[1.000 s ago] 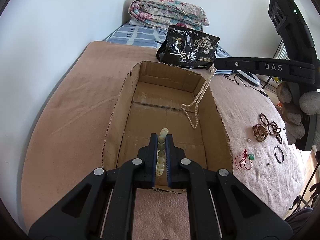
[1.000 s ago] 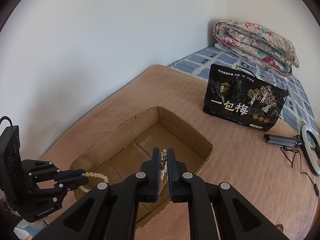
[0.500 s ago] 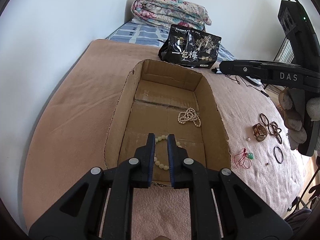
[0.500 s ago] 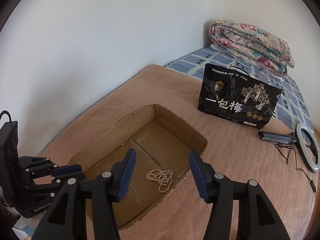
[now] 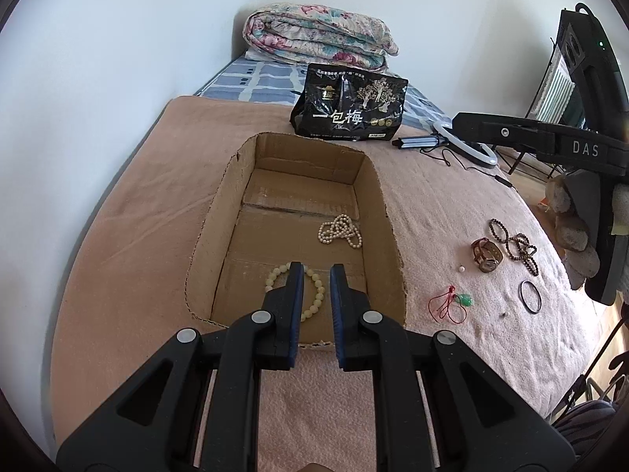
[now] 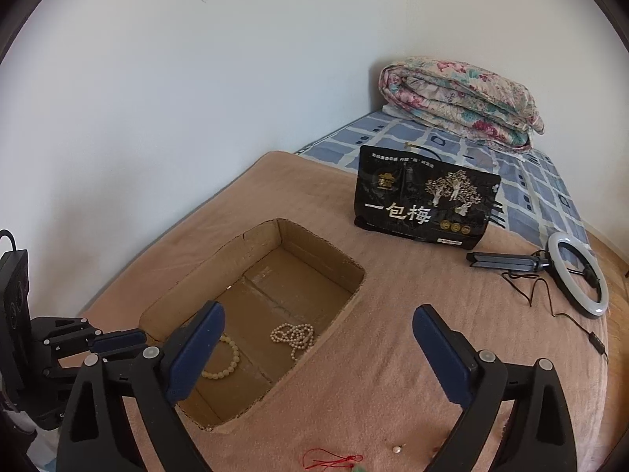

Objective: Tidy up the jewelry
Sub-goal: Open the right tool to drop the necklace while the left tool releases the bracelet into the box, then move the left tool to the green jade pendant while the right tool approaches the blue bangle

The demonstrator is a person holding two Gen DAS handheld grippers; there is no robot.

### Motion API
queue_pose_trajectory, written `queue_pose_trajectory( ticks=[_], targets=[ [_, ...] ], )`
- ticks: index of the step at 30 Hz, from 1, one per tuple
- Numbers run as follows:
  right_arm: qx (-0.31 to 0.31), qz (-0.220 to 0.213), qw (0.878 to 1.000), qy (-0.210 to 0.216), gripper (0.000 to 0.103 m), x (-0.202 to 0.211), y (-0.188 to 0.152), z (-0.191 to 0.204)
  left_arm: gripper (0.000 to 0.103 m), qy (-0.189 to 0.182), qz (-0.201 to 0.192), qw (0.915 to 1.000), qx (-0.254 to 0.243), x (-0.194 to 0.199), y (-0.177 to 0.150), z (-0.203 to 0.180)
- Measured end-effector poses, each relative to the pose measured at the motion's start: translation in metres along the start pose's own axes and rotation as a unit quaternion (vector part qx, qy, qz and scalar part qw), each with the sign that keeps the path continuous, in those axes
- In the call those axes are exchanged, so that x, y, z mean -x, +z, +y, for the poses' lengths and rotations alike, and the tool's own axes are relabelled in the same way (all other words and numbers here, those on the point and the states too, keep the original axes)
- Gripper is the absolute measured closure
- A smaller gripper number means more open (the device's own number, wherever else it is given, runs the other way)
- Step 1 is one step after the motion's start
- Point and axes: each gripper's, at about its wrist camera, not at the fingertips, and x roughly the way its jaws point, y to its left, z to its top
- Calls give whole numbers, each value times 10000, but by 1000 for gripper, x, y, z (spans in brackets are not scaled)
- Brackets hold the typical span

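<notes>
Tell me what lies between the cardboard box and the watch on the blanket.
In the left wrist view, only bare pink blanket separates the cardboard box from the watch; a loose pearl sits just nearer.

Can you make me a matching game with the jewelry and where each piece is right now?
Things:
1. pearl necklace
2. pale bead bracelet
3. watch
4. green pendant

Places:
A. on the blanket, tied to a red string
B. in the box, far end
C. on the blanket, beside dark bead bracelets
D. in the box, near end

Pairs: 1-B, 2-D, 3-C, 4-A
</notes>
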Motion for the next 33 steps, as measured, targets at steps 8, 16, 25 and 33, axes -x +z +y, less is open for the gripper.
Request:
queue_pose_trajectory(
  ticks=[8, 16, 25, 33],
  targets=[
    [-177, -136, 9996, -185, 0, 38, -22, -26, 56, -207, -151, 9995, -207, 17, -4, -31],
    [-408, -215, 9977, -489, 0, 76, -53, -62, 56, -407, -141, 9981, -444, 24, -10, -65],
    [-727, -295, 9920, -986, 0, 125, -103, -109, 56, -674, -60, 9946, -786, 19, -19, -108],
    [-1011, -255, 9842, -1431, 0, 154, -160, -144, 56, -864, 79, 9910, -1016, 4, -24, -143]
  ],
)
